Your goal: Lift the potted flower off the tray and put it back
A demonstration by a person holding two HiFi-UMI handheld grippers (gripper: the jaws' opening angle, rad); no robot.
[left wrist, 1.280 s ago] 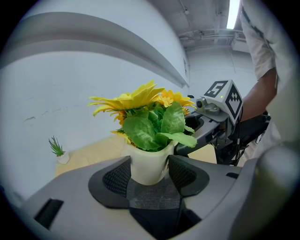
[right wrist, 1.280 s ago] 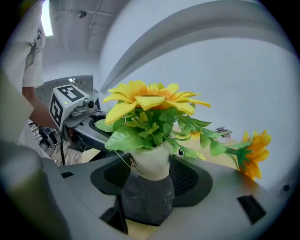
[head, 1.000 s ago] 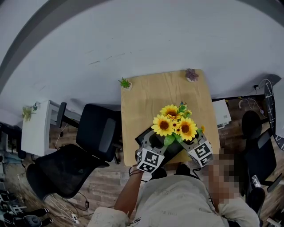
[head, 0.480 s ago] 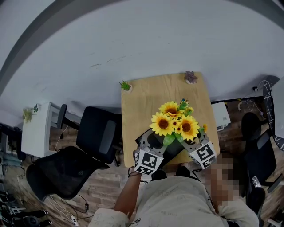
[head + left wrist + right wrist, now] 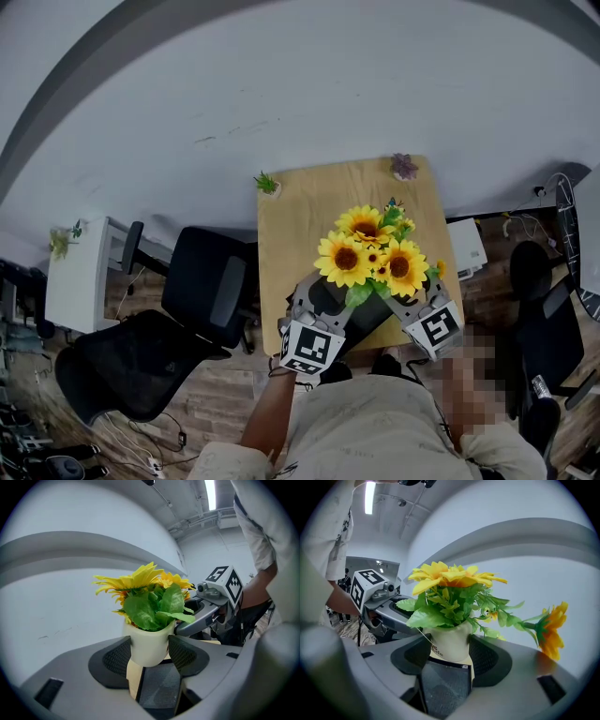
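The potted flower (image 5: 370,255) is in the air, just above the near part of the wooden table (image 5: 309,211). It has big yellow sunflowers and green leaves in a small cream pot (image 5: 146,644).

2 claws hold the pot, 1 from each side. The left gripper (image 5: 150,656) has its jaws part way open, only as wide as the pot. Both dark pads (image 5: 115,656) press on the pot's sides. The right gripper (image 5: 450,654) grips the same pot from the other side. Its jaws are also just as wide as the pot, and both of its pads touch it.

The dark tray (image 5: 373,316) lies on the table right under the flower, near the person. In both gripper views the bottom of the pot looks a little above the tray, not touching it. A strip of wood shows under the pot.

At the far left corner of the table stands a small green plant (image 5: 267,182). At the far right corner stands a small purple plant (image 5: 404,166). Both are well apart from the flower. 2 black chairs (image 5: 202,281) stand on the floor to the left of the table.
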